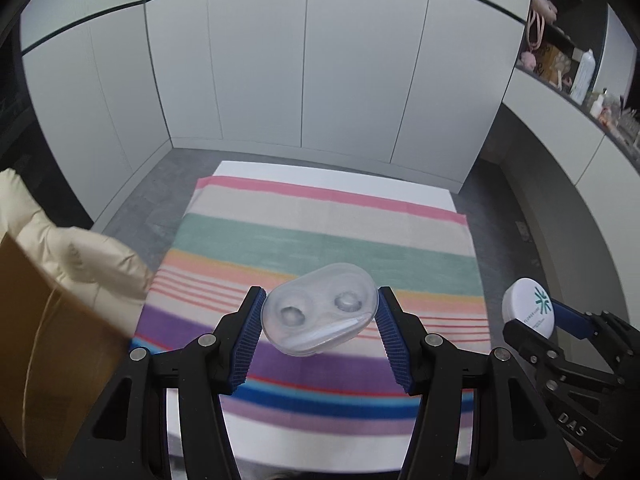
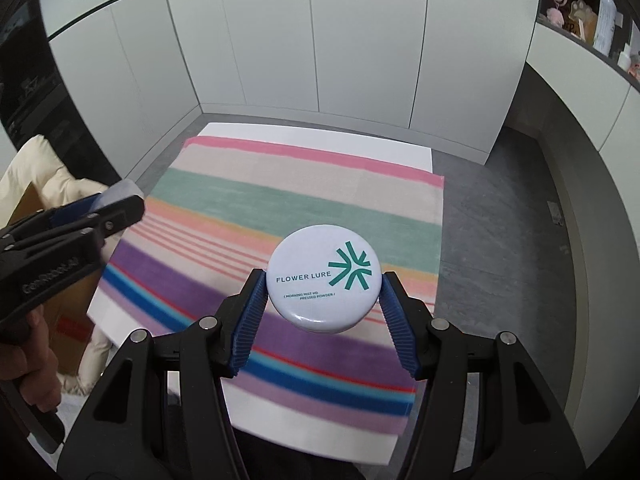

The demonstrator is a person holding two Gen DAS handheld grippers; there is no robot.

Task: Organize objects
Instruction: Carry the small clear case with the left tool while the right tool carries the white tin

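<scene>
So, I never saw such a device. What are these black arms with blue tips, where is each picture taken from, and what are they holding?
They are not robot arms. A person holds a hand tool in each hand, and each tool has two fingers with blue pads. A camera on each tool looks forward along its fingers. The left camera shows the left tool shut on a clear case, with the right tool at the picture's right edge. The right camera shows the right tool shut on a white compact that reads FLOWER LURE. Both things are held in the air above a striped cloth on a white table. Nothing else lies on the cloth.
</scene>
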